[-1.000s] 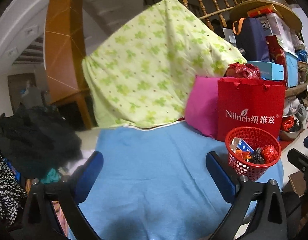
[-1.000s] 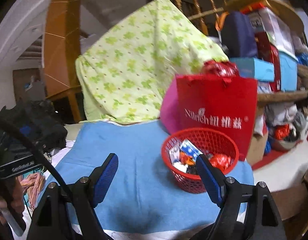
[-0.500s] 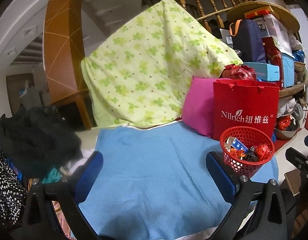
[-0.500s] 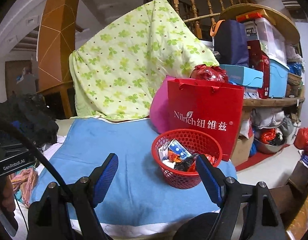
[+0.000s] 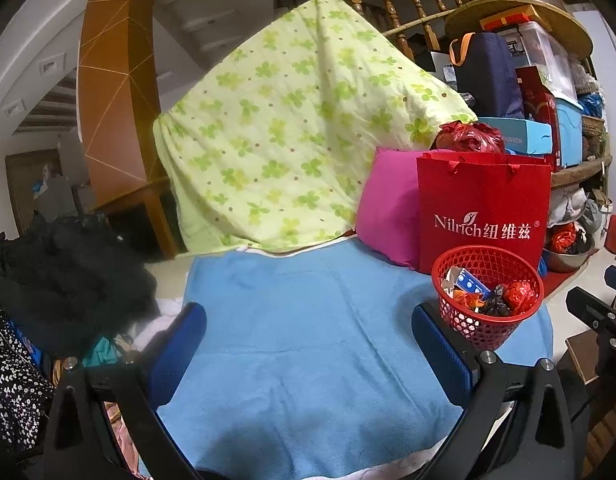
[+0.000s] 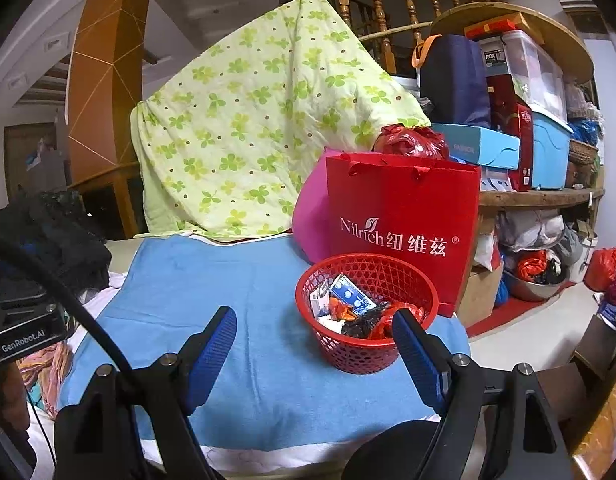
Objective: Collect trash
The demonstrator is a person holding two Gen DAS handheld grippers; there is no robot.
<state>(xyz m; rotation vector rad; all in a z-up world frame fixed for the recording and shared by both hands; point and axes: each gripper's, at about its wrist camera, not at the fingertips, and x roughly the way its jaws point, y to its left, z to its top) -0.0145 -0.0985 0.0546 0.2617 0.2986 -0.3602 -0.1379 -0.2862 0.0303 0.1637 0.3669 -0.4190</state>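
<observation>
A red mesh basket [image 5: 478, 322] [image 6: 362, 350] sits on the right end of a blue towel [image 5: 291, 320] [image 6: 235, 304]. It holds several pieces of trash: a blue and white wrapper [image 6: 350, 292], red and black scraps [image 5: 508, 298]. My left gripper [image 5: 308, 344] is open and empty above the towel, left of the basket. My right gripper [image 6: 316, 348] is open and empty, its right finger [image 6: 418, 356] in front of the basket's near rim. No loose trash shows on the towel.
A red Nilrich paper bag [image 5: 482, 208] [image 6: 400, 220] and a pink cushion [image 5: 388, 216] stand behind the basket. A green-patterned quilt [image 5: 291, 136] hangs at the back. Black clothes [image 5: 63, 276] lie left. Shelves with boxes [image 6: 520, 148] stand right.
Both grippers have pulled back from the towel and basket, so the basket looks smaller and farther. Both stayed open and empty.
</observation>
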